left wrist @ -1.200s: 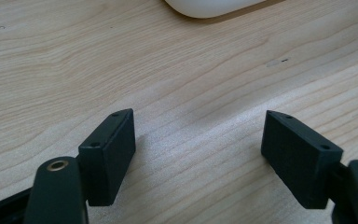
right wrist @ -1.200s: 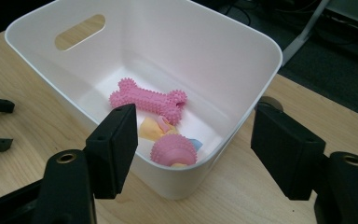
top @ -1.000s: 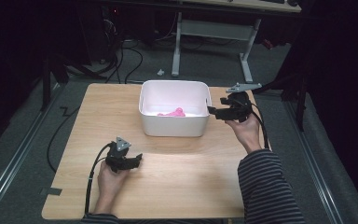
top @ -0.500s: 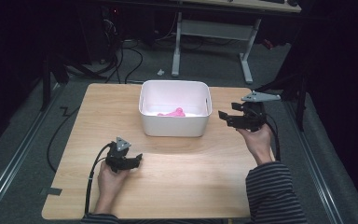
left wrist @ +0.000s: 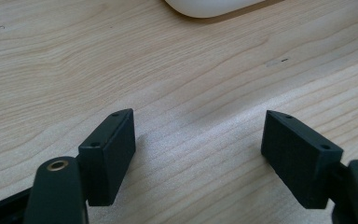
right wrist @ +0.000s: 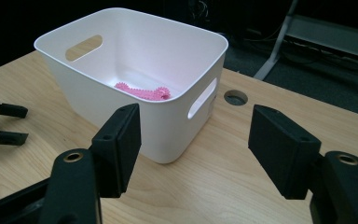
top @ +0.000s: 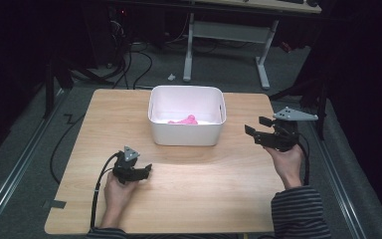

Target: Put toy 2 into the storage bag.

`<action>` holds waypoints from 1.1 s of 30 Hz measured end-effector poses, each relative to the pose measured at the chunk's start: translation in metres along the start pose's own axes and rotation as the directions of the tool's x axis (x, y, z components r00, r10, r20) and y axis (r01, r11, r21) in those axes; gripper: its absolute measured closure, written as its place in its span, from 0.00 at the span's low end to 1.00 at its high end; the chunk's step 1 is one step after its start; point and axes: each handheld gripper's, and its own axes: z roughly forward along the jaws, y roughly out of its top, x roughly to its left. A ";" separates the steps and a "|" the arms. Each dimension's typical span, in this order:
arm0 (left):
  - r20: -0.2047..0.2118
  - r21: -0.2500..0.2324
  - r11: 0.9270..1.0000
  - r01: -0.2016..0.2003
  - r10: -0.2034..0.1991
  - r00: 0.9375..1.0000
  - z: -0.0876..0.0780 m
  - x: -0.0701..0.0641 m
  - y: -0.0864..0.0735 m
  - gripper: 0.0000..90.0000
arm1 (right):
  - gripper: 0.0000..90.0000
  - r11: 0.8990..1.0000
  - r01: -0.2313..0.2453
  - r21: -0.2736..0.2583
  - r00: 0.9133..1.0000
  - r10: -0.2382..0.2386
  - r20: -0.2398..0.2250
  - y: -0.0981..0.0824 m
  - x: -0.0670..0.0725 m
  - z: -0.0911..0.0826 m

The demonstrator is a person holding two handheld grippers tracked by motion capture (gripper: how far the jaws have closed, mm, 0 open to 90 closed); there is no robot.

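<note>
Lying on the floor of the white bin (right wrist: 135, 93), the pink toy (right wrist: 144, 92) sits ahead of the right gripper (right wrist: 193, 147) and a little to its left, below the rim, so it is out of reach of the jaws from this side. It looks like a small, flat, soft piece with a wavy edge. That gripper hovers beside the bin's handle wall, jaws spread with nothing between them. The left gripper (left wrist: 198, 156) rests low over the bare table (left wrist: 121, 70), jaws also spread wide and empty, probably parked.
</note>
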 end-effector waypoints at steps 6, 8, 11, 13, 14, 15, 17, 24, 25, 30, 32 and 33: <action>0.000 0.001 1.000 -0.001 0.001 1.000 0.000 0.000 0.000 0.29 | 0.39 0.999 -0.009 -0.034 1.000 0.009 0.003 -0.006 0.001 -0.012; 0.000 0.000 1.000 0.000 0.000 1.000 0.000 0.000 0.000 0.29 | 0.39 0.999 -0.007 -0.035 1.000 0.008 0.003 -0.009 0.002 -0.015; 0.001 0.000 1.000 0.000 0.000 1.000 0.000 0.000 0.000 0.29 | 0.39 0.999 -0.012 -0.035 1.000 0.013 0.007 -0.014 0.002 -0.019; 0.000 0.001 1.000 0.000 0.000 1.000 0.000 0.000 0.000 0.29 | 0.39 0.999 -0.010 -0.039 1.000 0.011 0.012 -0.016 0.003 -0.022; 0.000 0.000 1.000 0.000 0.000 1.000 0.000 0.000 0.000 0.29 | 0.39 0.999 -0.007 -0.045 1.000 0.007 0.013 -0.016 0.004 -0.025; 0.000 0.000 1.000 0.000 0.000 1.000 0.000 0.000 0.000 0.29 | 0.39 0.999 -0.006 -0.050 1.000 0.007 0.013 -0.016 0.005 -0.027; 0.000 0.000 1.000 0.000 0.000 1.000 0.000 0.000 0.000 0.29 | 0.39 0.998 0.003 -0.059 1.000 -0.002 0.015 -0.016 0.008 -0.031; 0.000 0.001 1.000 0.000 0.000 1.000 0.000 0.000 0.000 0.29 | 0.39 0.997 0.020 -0.079 1.000 -0.018 0.019 -0.019 0.016 -0.041; 0.000 0.000 1.000 0.000 0.000 1.000 0.000 0.000 0.000 0.29 | 0.39 0.997 0.017 -0.082 1.000 -0.016 0.016 -0.019 0.017 -0.042; 0.000 0.000 1.000 0.000 0.000 1.000 0.000 0.000 0.000 0.29 | 0.39 0.995 0.019 -0.096 1.000 -0.018 0.010 -0.024 0.021 -0.046; 0.000 0.000 1.000 0.000 0.000 1.000 0.000 0.000 0.000 0.29 | 0.39 0.996 0.007 -0.088 1.000 -0.007 0.007 -0.029 0.020 -0.046; 0.000 0.000 1.000 0.000 0.000 1.000 0.000 0.000 0.000 0.29 | 0.39 0.996 0.004 -0.086 1.000 -0.003 0.014 -0.031 0.020 -0.046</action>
